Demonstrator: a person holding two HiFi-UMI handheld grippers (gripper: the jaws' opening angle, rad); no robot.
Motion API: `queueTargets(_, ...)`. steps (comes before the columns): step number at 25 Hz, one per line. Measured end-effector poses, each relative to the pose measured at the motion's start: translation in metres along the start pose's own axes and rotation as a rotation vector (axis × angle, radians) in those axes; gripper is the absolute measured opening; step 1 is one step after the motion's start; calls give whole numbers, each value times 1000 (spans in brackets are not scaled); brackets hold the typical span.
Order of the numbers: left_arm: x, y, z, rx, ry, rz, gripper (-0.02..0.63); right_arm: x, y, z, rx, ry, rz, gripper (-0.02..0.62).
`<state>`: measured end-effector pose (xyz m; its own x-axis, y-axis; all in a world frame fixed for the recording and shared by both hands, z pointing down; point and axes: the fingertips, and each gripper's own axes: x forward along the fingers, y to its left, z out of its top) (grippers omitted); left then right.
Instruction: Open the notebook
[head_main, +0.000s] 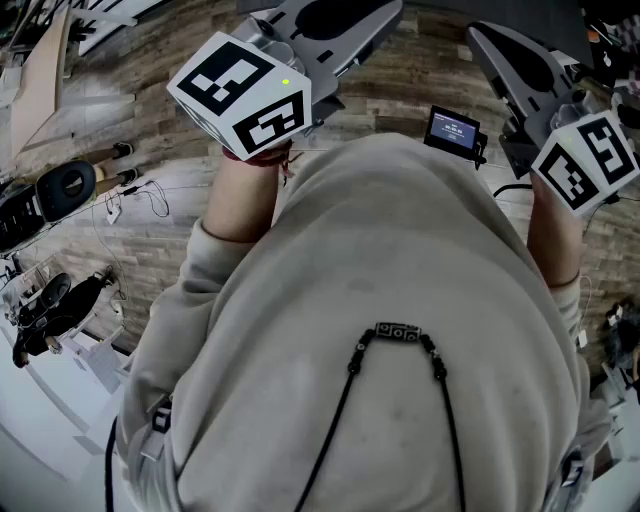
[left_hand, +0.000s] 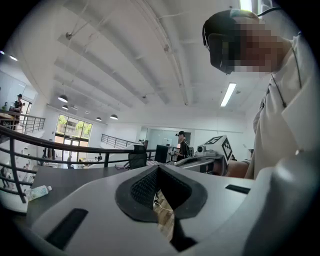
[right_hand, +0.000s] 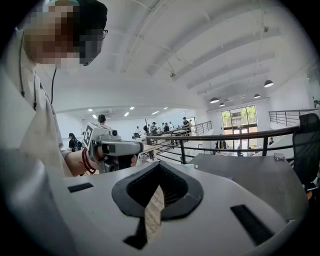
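Observation:
No notebook shows in any view. The person holds both grippers up in front of the chest, over a wood-plank floor (head_main: 400, 90). My left gripper (head_main: 330, 25) is at the top left of the head view, with its marker cube (head_main: 245, 90) above the wrist. My right gripper (head_main: 520, 55) is at the top right, also under a marker cube (head_main: 590, 160). In the left gripper view my left gripper (left_hand: 159, 169) has its jaws closed tip to tip with nothing between them. My right gripper (right_hand: 160, 166) looks the same in its own view. Each gripper view also shows the other gripper, the right one (left_hand: 215, 150) and the left one (right_hand: 112, 147).
A small lit screen (head_main: 455, 130) sits just beyond the person's chest. Black gear and cables (head_main: 60, 190) lie on the floor at the left. A dark railing (right_hand: 225, 137) and a grey tabletop (right_hand: 250, 170) lie ahead, a plastic bottle (left_hand: 37, 191) rests on a table, and people stand far off.

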<state>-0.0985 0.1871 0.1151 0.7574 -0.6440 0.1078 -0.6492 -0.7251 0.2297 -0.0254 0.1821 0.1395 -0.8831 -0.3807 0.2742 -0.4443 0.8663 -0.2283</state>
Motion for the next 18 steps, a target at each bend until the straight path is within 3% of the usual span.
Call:
queueTargets(6, 4, 6, -6, 4, 15, 19, 6, 3, -9, 4, 8, 2, -10, 15)
queueTargets(9, 5, 6, -10, 8, 31, 28, 6, 2, -13, 3, 66, -13, 11, 17)
queueTargets(18, 35, 11, -20, -54, 60, 18, 6, -7, -49, -3, 132, -30, 16, 17)
